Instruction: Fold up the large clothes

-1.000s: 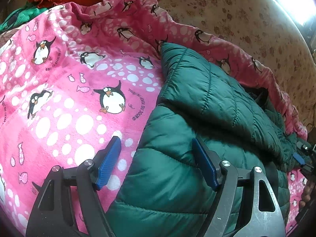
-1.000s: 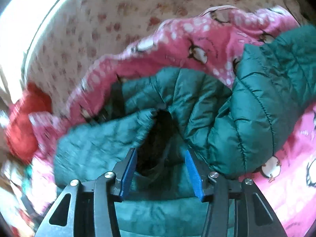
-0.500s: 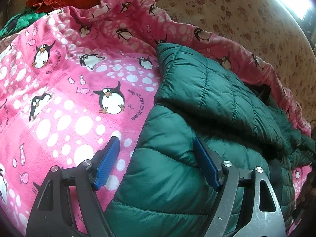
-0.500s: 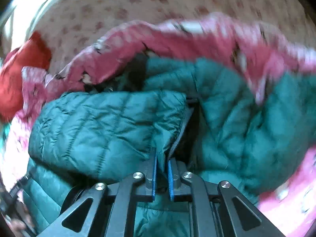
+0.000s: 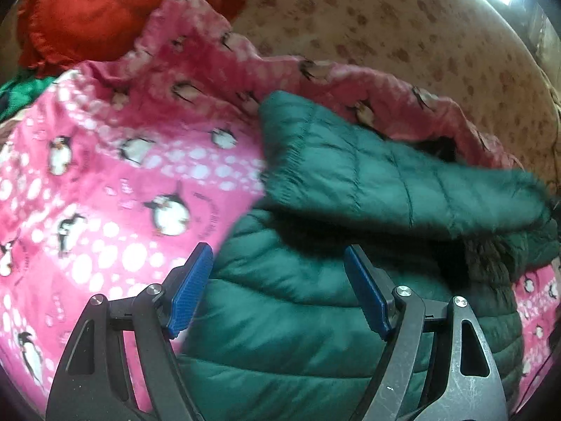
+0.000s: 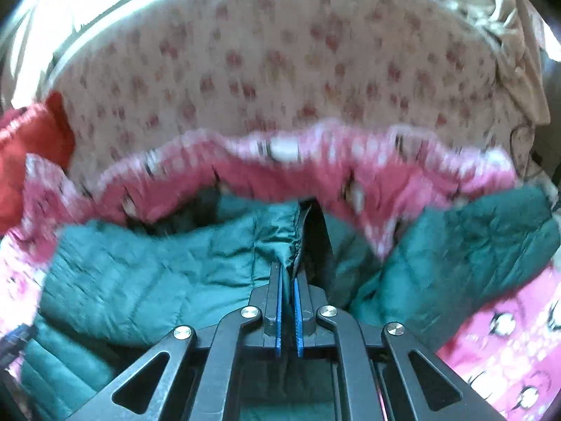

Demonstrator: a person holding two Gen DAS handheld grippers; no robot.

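A dark green quilted puffer jacket (image 5: 315, 308) lies on a pink penguin blanket (image 5: 105, 182). One sleeve (image 5: 385, 179) is folded across the jacket's body. My left gripper (image 5: 277, 280) is open, its blue pads straddling the jacket's left edge, holding nothing. In the right wrist view my right gripper (image 6: 288, 280) is shut on the jacket's zipper edge (image 6: 292, 256), with the jacket (image 6: 147, 280) bunched on both sides of it. That view is blurred.
A red cushion (image 5: 98, 14) sits at the back left and shows in the right wrist view (image 6: 24, 147). A beige floral sofa back (image 5: 403, 35) runs behind the blanket and shows in the right wrist view (image 6: 280, 70). Green fabric (image 5: 21, 91) lies at the far left.
My right gripper closed on the jacket's zipper edge and pulled it up and back. The folded sleeve shifted right in the left wrist view. The left gripper stayed open.
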